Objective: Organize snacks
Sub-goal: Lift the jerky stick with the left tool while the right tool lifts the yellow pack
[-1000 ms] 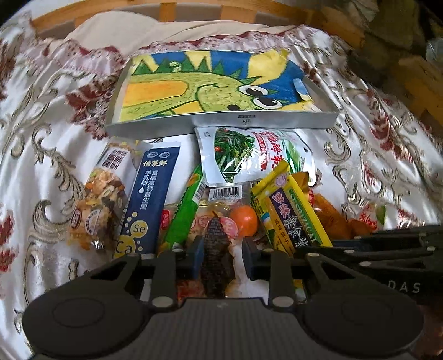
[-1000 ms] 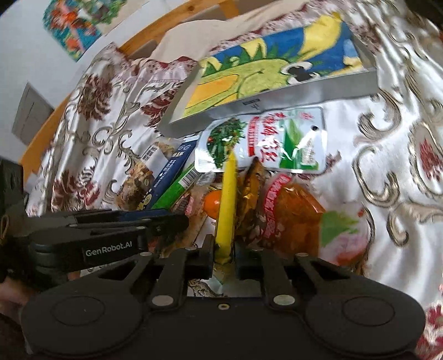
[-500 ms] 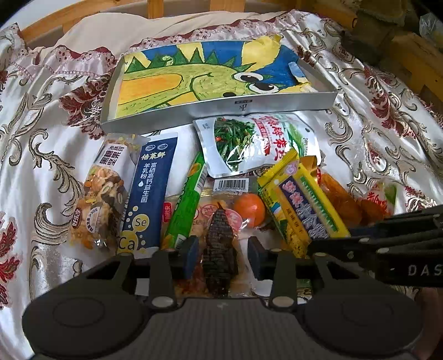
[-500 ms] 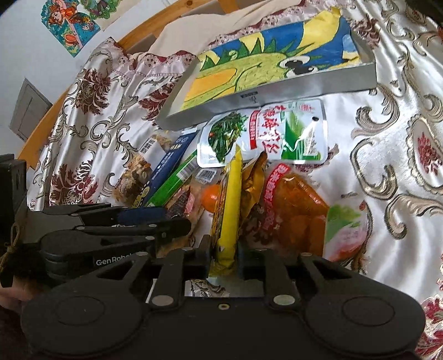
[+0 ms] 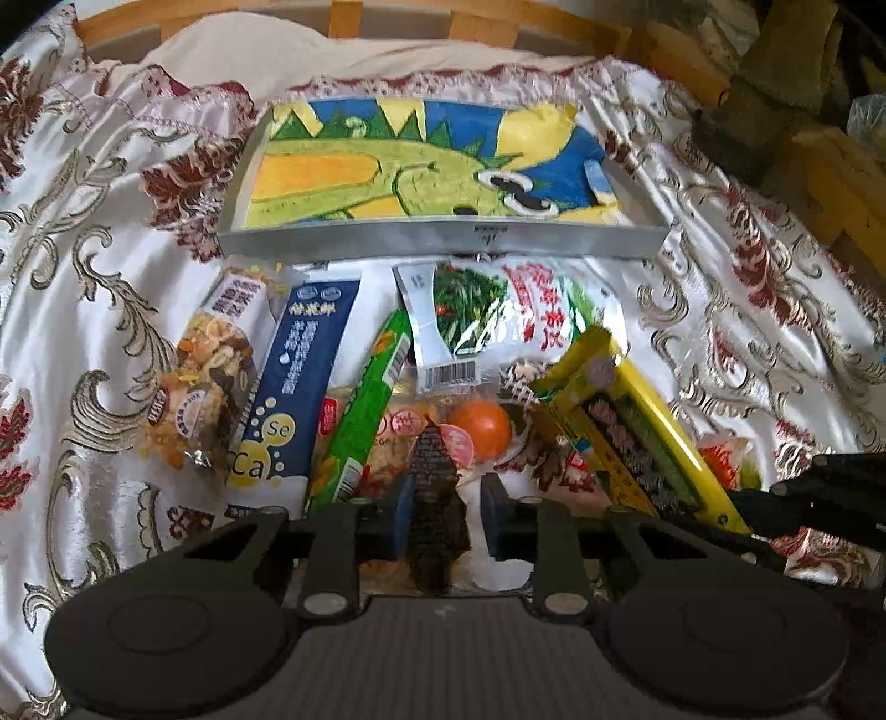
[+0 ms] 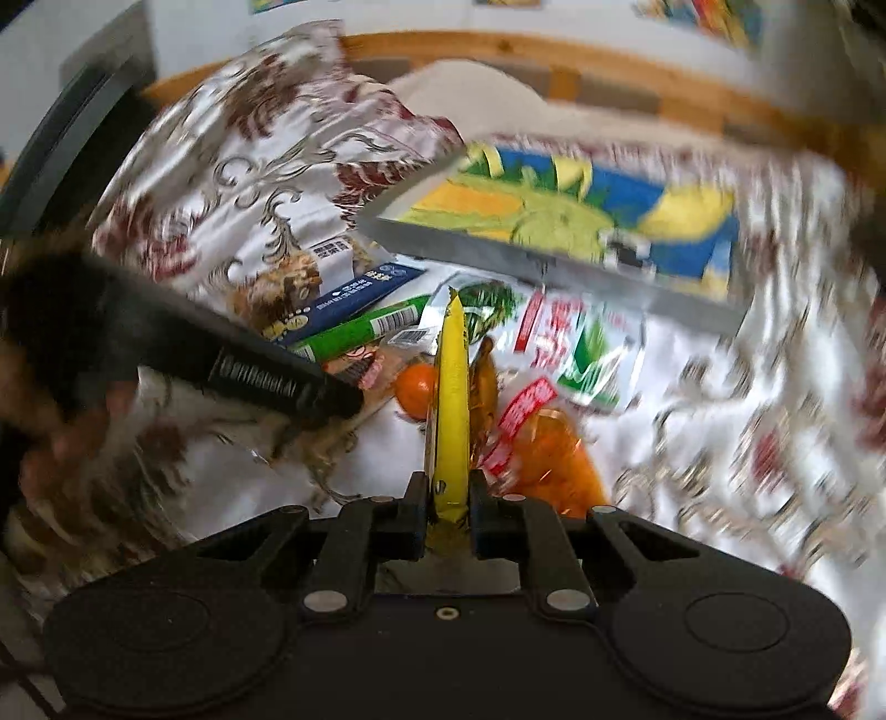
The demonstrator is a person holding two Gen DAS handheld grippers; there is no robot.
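Yellow snack packet (image 6: 451, 399) stands edge-on, clamped between the right gripper (image 6: 448, 512) fingers, lifted over the pile. Left gripper (image 5: 441, 512) fingers are closing around a dark ridged snack piece (image 5: 437, 498), one pad touching it. Beyond lie an orange ball (image 5: 479, 427), green stick packet (image 5: 362, 421), blue sachet (image 5: 296, 387), then the dinosaur-print tray (image 5: 443, 243) on the bedspread (image 5: 111, 266).

A white satin bedspread (image 5: 99, 310) (gold and maroon scrollwork) lies beneath a curved wooden headboard (image 5: 554, 33).
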